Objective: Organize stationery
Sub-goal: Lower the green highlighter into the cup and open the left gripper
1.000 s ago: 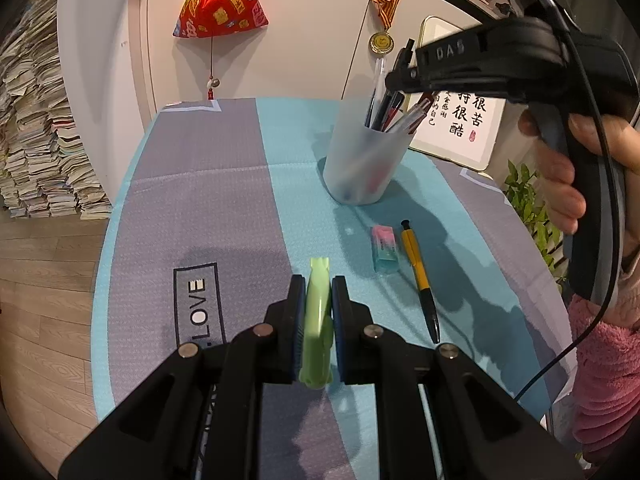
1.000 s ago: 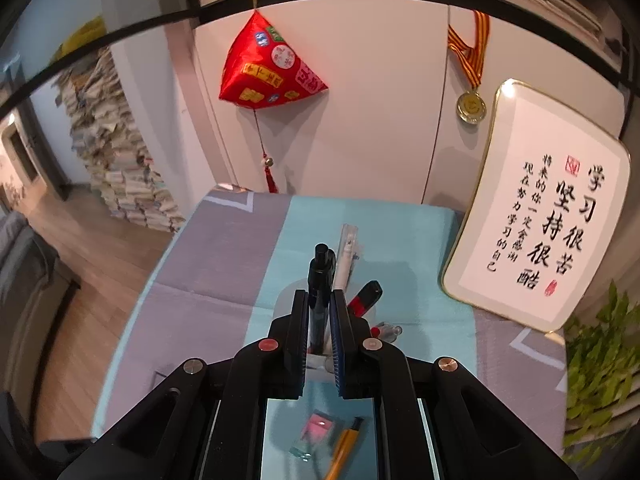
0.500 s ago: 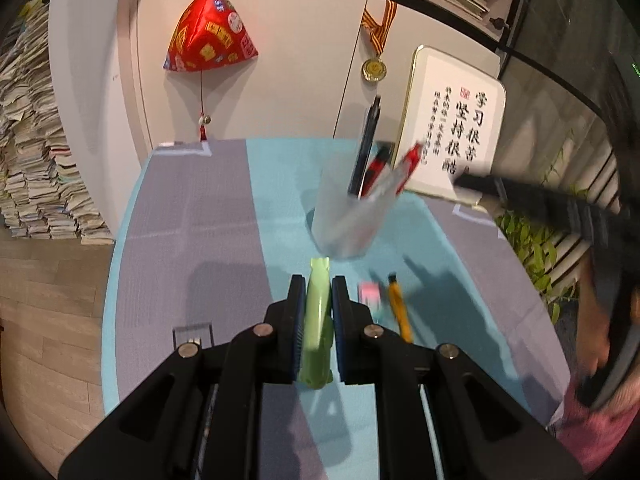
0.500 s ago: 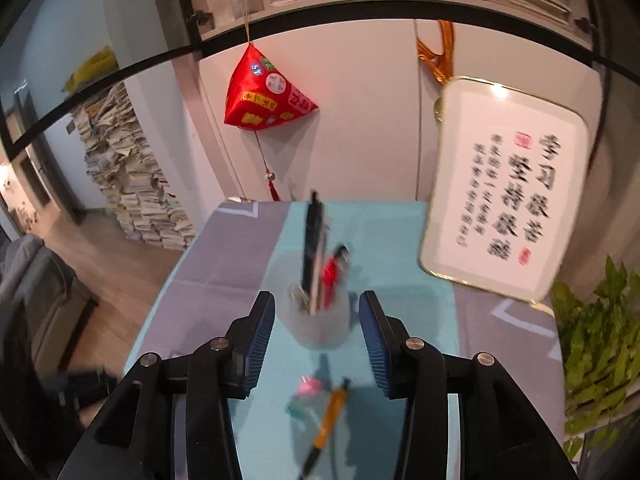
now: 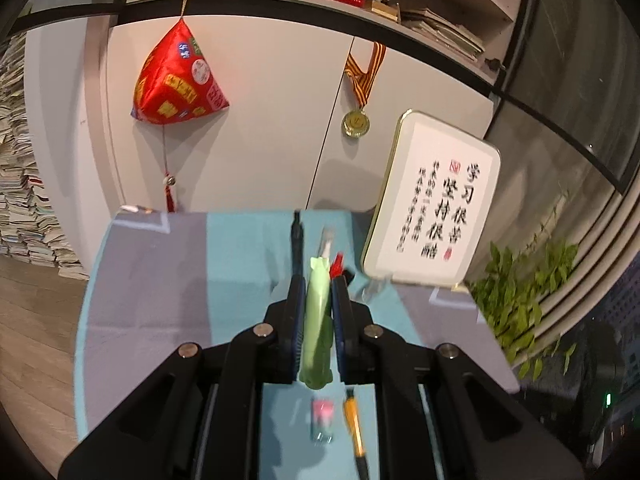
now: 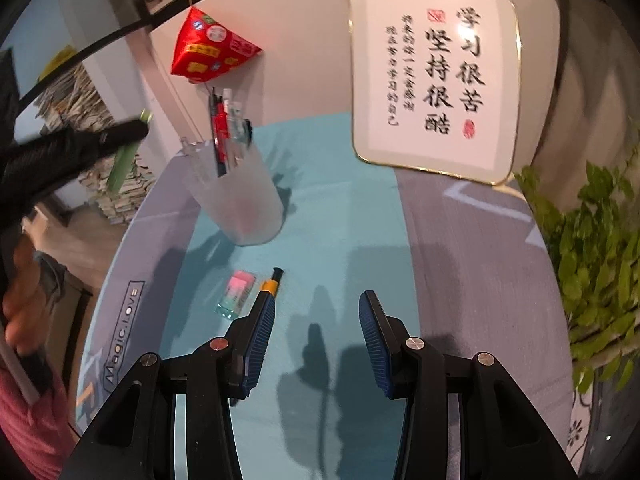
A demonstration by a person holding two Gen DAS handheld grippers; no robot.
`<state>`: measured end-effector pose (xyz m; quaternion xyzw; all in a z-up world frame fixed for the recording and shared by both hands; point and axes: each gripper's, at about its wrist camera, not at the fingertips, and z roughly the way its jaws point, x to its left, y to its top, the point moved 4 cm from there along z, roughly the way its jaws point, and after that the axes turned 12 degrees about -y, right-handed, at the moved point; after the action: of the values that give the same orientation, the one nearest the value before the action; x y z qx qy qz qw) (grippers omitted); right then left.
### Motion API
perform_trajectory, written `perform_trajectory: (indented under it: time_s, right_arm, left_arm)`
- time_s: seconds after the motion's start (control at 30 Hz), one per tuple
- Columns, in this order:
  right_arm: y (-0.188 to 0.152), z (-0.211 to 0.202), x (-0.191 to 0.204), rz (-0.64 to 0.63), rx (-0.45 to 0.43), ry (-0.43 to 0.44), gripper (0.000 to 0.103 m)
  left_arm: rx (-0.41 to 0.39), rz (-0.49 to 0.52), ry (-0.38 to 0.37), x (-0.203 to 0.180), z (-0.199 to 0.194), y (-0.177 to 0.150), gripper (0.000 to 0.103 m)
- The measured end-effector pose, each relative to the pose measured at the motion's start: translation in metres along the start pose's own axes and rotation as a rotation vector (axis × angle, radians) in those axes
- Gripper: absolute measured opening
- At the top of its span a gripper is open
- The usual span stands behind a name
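Observation:
My left gripper (image 5: 316,292) is shut on a light green pen (image 5: 317,320) and holds it raised above the table, in line with the pen cup behind it. The frosted pen cup (image 6: 236,204) stands on the table and holds several pens (image 6: 220,120). My right gripper (image 6: 316,312) is open and empty, low over the table. Its left finger sits over an orange-and-black pen (image 6: 270,285) that lies flat; this pen also shows in the left wrist view (image 5: 355,428). A pink-and-green eraser (image 6: 236,292) lies beside that pen.
A framed calligraphy sign (image 6: 434,76) leans at the table's back right. A green plant (image 6: 592,248) stands to the right of the table. A red ornament (image 5: 176,80) and a medal (image 5: 355,124) hang on the white cabinet behind. The table has a teal and grey cloth (image 6: 352,216).
My right gripper let go of the black pen into the cup, opened, and moved down to the orange pen. My left gripper rose with the green pen toward the cup.

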<state>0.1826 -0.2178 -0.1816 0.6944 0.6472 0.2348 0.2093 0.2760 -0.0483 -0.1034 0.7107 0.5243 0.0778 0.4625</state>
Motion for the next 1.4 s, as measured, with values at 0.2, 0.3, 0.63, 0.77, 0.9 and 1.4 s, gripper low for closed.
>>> perform_trajectory:
  time_s: [0.2,0.3,0.63,0.77,0.9,1.4]
  right_arm:
    - [-0.003,0.001,-0.003,-0.004,0.003,0.014,0.044]
    - [-0.005,0.002,-0.001,-0.013,0.007,0.018,0.044]
    - [-0.013,0.014,0.012,-0.040,0.052,0.039,0.044]
    - [-0.017,0.018,0.019,-0.063,0.065,0.039,0.044]
    - [-0.020,0.019,0.024,-0.071,0.074,0.040,0.044]
    - [-0.021,0.025,0.030,-0.094,0.097,0.048,0.044]
  left_arm:
    - [-0.022,-0.017,0.019,0.006,0.026,0.008,0.012]
    - [-0.025,-0.038,0.021,0.012,0.034,0.005,0.012]
    - [-0.039,-0.047,0.023,0.021,0.041,-0.001,0.012]
    - [-0.028,-0.043,0.022,0.021,0.042,-0.004,0.012]
    - [-0.028,-0.048,0.023,0.025,0.041,-0.008,0.011]
    - [-0.042,-0.099,-0.009,0.032,0.020,-0.015,0.029]
